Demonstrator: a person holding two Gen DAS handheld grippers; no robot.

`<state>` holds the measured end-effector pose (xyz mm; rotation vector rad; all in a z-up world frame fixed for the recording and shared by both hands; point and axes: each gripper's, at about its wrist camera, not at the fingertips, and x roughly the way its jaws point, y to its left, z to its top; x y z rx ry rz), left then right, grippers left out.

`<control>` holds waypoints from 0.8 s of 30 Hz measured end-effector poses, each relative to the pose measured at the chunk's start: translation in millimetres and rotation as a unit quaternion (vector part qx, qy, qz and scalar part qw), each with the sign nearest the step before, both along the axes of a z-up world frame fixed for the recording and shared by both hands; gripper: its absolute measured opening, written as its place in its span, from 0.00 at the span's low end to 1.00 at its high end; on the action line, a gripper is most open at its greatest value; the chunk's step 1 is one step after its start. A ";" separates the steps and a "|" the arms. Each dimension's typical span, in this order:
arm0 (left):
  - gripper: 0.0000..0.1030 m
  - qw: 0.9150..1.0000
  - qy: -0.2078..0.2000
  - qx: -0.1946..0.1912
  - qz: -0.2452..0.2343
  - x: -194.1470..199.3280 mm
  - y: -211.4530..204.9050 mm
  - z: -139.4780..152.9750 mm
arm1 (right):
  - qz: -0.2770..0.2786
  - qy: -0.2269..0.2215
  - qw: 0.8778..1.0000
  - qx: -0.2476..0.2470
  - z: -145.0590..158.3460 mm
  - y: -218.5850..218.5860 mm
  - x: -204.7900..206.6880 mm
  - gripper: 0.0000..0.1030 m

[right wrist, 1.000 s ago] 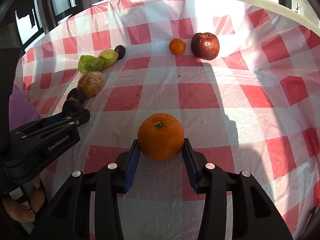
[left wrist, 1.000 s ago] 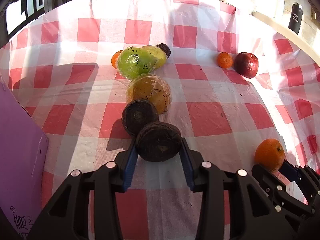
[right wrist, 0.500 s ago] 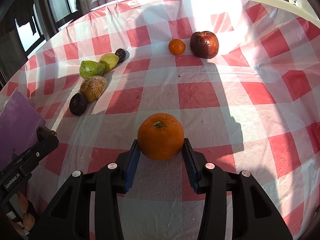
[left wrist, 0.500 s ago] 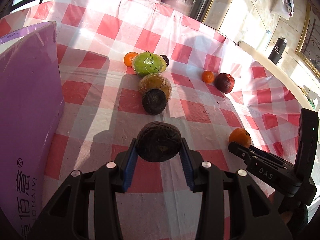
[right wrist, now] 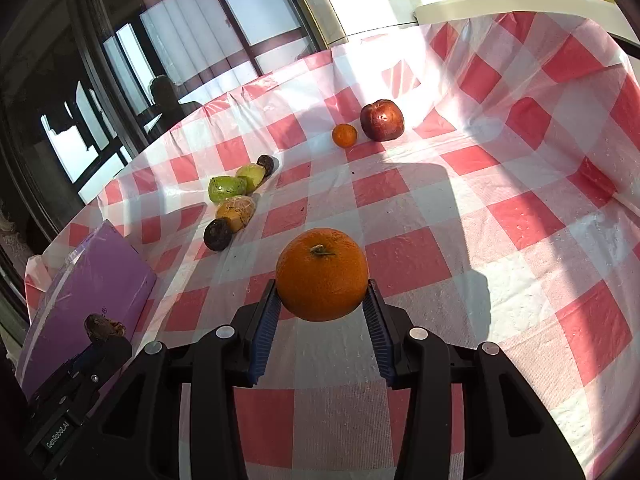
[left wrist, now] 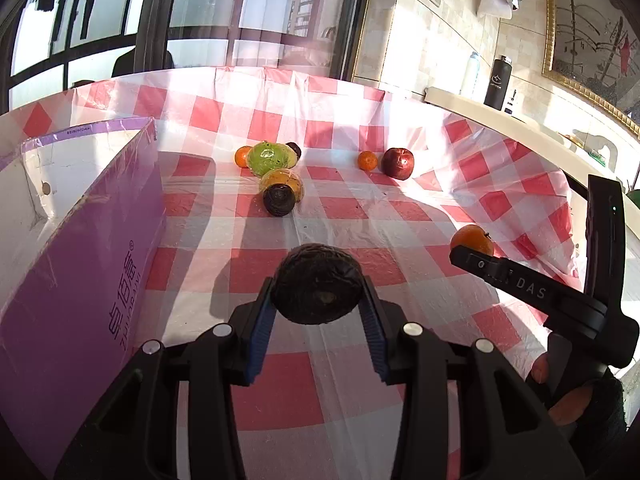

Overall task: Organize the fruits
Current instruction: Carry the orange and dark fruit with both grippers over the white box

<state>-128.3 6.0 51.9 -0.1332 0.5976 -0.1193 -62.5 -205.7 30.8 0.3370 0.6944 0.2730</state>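
Red-and-white checked plastic cloth over the tabletop (left wrist: 400,208), creased, sunlit in patches; tall dark-framed windows (left wrist: 192,12) beyond the far edge, tiled wall with a black bottle (left wrist: 497,82) on a ledge past the right edge. Left hand-held gripper (left wrist: 317,298) clamped on a dark round fruit (left wrist: 316,288); right hand-held gripper (right wrist: 322,306) clamped on an orange (right wrist: 322,274). Purple box (left wrist: 80,264) along the left edge; red apple (right wrist: 382,120) and small orange (right wrist: 344,135) together near the far edge.
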 end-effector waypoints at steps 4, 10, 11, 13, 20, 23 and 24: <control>0.40 0.999 -0.040 0.014 0.001 -30.0 -1.1 20.4 | 0.004 0.000 1.000 -0.007 7.3 1.7 -20.0 0.41; 0.40 0.996 -0.086 0.016 0.028 -57.6 18.1 60.5 | 0.041 -0.022 0.999 -0.013 32.5 24.1 -41.8 0.41; 0.40 0.995 -0.090 0.015 0.036 -60.5 22.9 65.7 | 0.051 -0.028 0.998 -0.016 37.1 31.6 -44.9 0.41; 0.40 0.993 -0.101 0.020 0.053 -69.2 35.7 75.0 | 0.070 -0.041 0.996 -0.021 45.6 48.1 -51.0 0.41; 0.40 0.985 -0.105 0.030 0.132 -87.5 99.9 90.7 | 0.154 -0.083 0.984 -0.029 72.1 117.8 -69.7 0.41; 0.40 0.980 -0.103 0.035 0.165 -92.5 129.0 90.6 | 0.186 -0.098 0.977 -0.035 81.1 148.2 -77.5 0.41; 0.40 0.979 -0.100 0.031 0.174 -93.9 138.7 89.3 | 0.195 -0.102 0.975 -0.037 83.1 157.8 -79.6 0.41</control>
